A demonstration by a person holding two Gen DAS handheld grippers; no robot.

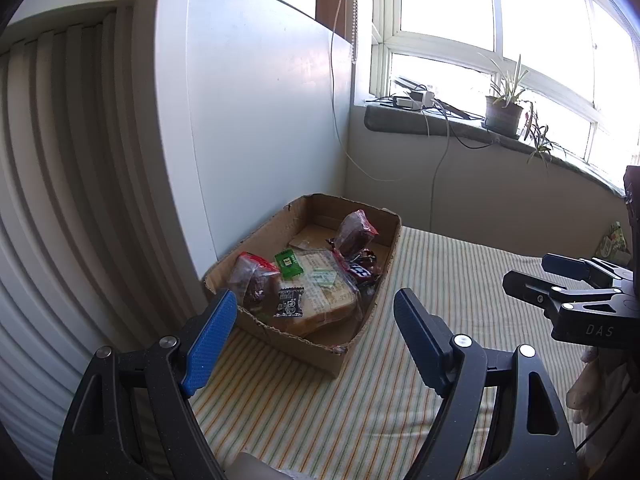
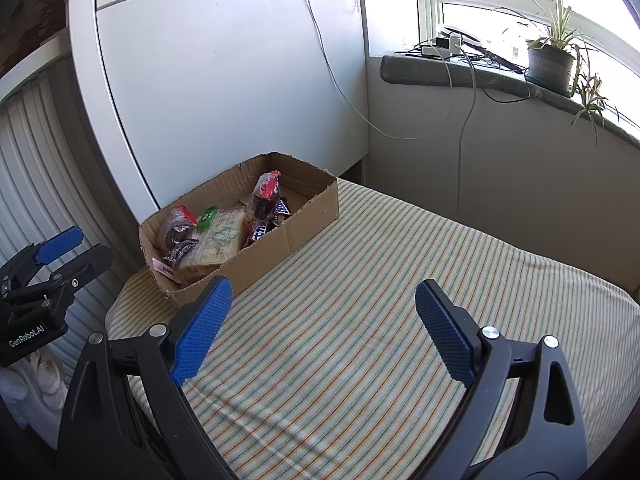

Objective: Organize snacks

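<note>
left wrist view: the cardboard box [image 1: 304,272] sits at frame centre, just beyond the tips of the left gripper [image 1: 316,320], nearer its left finger than its right. the box is shallow, open-topped corrugated board with ragged torn rims, and rests on a striped cloth [image 1: 420,360] of thin green, yellow and white lines. inside lie a flat clear-wrapped bread pack [image 1: 324,296], two dark red-topped bags [image 1: 256,280] at the near and far ends, a small green sachet [image 1: 289,263], a black-and-white sachet [image 1: 289,303] and a dark chocolate bar [image 1: 360,270]. the left gripper's jaws stand wide apart, blue ribbed pads facing inward, holding and touching nothing. the right gripper [image 1: 528,276] enters at the right edge, above the cloth; its jaws are slightly parted and empty. right wrist view: the cardboard box [image 2: 280,236] lies in the centre-left, ahead and to the left of the right gripper [image 2: 324,316], its near corner close to the left finger. the jaws are spread wide and empty above the striped cloth [image 2: 360,320]. the left gripper [image 2: 76,246] shows at the left edge, jaws parted, empty. a potted plant [image 2: 550,60] stands on the sill, upper right.
</note>
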